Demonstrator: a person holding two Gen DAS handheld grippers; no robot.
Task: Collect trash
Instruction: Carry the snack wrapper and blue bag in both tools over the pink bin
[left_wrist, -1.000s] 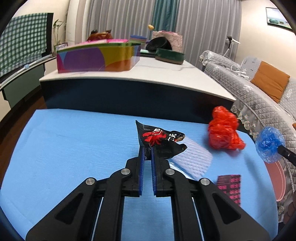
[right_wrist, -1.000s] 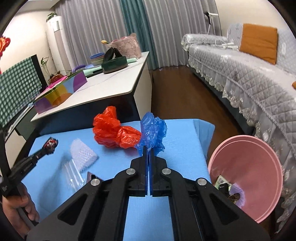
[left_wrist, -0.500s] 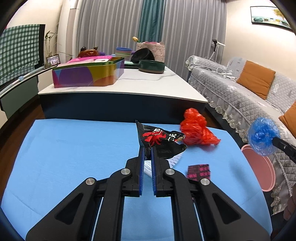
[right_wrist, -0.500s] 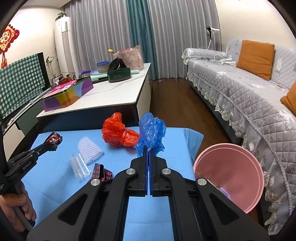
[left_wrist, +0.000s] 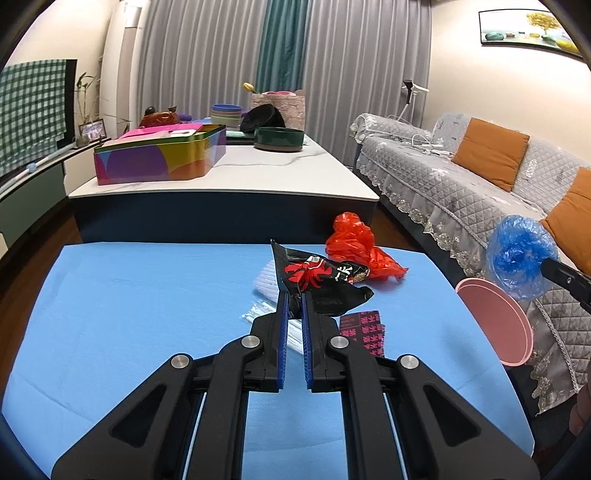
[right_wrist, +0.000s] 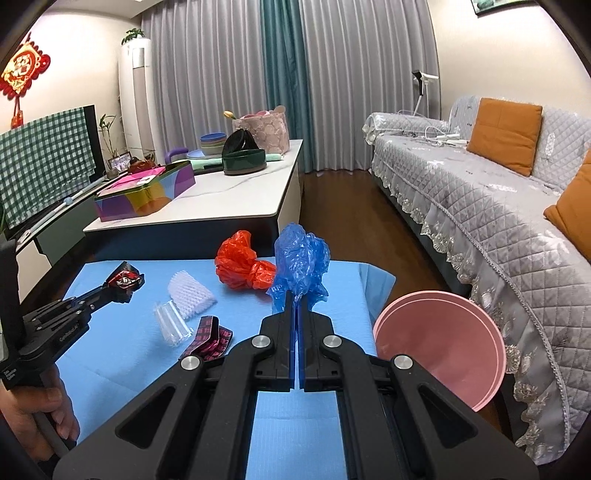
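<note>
Blue bag (right_wrist: 300, 260) between right gripper (right_wrist: 297, 306) pads

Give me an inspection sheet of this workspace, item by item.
Surface: blue cloth over a low table.
Job's things: red bag, white foam net, clear wrapper and red-patterned packet lie on the cloth; pink bin at its right edge.
Clutter: nothing seen.
Grippers: left hand-held gripper shut on black snack wrapper; right hand-held gripper shut on blue bag.
Cables: white cable on the sofa.
Surroundings: white coffee table, grey sofa.
</note>
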